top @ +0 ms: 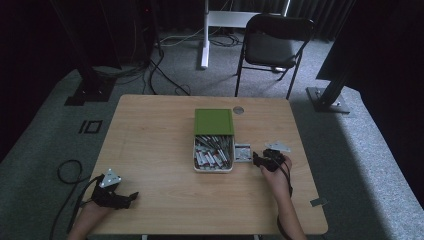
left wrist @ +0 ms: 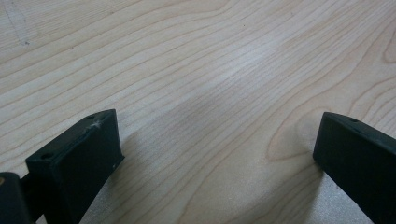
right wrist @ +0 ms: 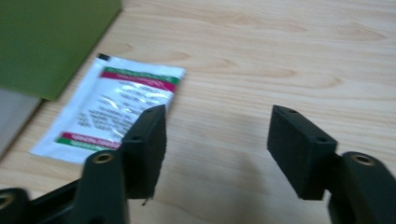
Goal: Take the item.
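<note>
1. The right tongs (right wrist: 215,149) stood with jaws apart and nothing between them, low over the table (top: 150,150) just beside a single sachet (right wrist: 112,109). In the high view the right tongs (top: 264,160) sat immediately right of that sachet (top: 242,152).

2. The sachet, white with red and green bands, lay flat on the bare wood, touching or nearly touching the right wall of the box (top: 213,168). In the right gripper view its near edge lay behind the tongs' left jaw, so whether they touched could not be told. Lying alone outside the box, it appeared to be the item in hand.

3. The box was open and packed with similar sachets (top: 212,152) lying jumbled. Its green lid (top: 214,121) rested against the far end of the box, apparently set there to keep the opening clear. The green lid (right wrist: 46,42) also showed at the upper left of the right gripper view.

4. The left tongs (top: 125,199) rested near the front left corner of the table, well apart from the box. The left tongs (left wrist: 215,154) had jaws wide apart over bare wood and held nothing. Judged idle, parked out of the working area.

5. Judgement: the work was the moving of sachets between box and table, done with the right hand alone. A flat, thin sachet offers little edge; pinching it off the wood may need a low, angled approach.
</note>
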`<state>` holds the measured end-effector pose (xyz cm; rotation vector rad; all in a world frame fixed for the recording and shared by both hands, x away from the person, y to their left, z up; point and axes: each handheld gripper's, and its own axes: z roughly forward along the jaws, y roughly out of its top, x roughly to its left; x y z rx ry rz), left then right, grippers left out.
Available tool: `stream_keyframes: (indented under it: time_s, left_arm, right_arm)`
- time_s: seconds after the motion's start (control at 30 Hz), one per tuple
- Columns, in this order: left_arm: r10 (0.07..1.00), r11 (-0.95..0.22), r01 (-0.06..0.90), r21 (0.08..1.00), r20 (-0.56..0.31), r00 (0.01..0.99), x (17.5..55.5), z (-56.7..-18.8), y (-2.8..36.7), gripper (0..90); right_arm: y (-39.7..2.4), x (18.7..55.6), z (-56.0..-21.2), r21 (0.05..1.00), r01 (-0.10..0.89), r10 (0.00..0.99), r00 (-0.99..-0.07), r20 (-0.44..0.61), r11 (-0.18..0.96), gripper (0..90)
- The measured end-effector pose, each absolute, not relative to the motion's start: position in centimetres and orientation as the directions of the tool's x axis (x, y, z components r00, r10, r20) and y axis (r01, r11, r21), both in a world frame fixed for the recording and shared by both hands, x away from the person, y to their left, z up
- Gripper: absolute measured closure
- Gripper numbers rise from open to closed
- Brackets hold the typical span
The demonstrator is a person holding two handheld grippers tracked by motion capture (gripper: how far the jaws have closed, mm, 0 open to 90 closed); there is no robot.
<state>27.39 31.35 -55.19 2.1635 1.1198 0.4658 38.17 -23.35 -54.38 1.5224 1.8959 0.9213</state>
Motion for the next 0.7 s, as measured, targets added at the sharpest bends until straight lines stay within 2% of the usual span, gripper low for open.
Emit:
stream_keyframes:
  time_s: [0.07, 0.23, 0.47, 0.5, 0.7]
  left_arm:
    - [0.82, -0.424, 0.589, 0.688, 0.016, 0.572, 27.4, -55.2, 31.3, 1.7]
    - [0.82, -0.424, 0.589, 0.687, 0.016, 0.572, 27.4, -55.2, 31.3, 1.7]
    - [0.82, -0.425, 0.589, 0.688, 0.016, 0.572, 27.4, -55.2, 31.3, 1.7]
    - [0.82, -0.424, 0.589, 0.688, 0.016, 0.572, 27.4, -55.2, 31.3, 1.7]
    - [0.82, -0.424, 0.589, 0.688, 0.016, 0.572, 27.4, -55.2, 31.3, 1.7]
  right_arm:
    - [-24.1, 37.9, -54.4, 0.779, 0.618, 0.98, -0.197, 0.019, 0.109, 27.4]
    - [-25.2, 37.3, -54.5, 0.771, 0.631, 0.986, -0.165, 0.017, 0.092, 21.6]
    - [-26.4, 36.4, -54.5, 0.755, 0.652, 0.992, -0.128, 0.025, 0.065, 19.0]
    - [-26.9, 36.0, -54.5, 0.755, 0.654, 0.995, -0.101, 0.027, 0.046, 17.2]
    - [-28.4, 34.7, -54.2, 0.757, 0.652, 0.997, -0.077, 0.02, 0.035, 17.2]
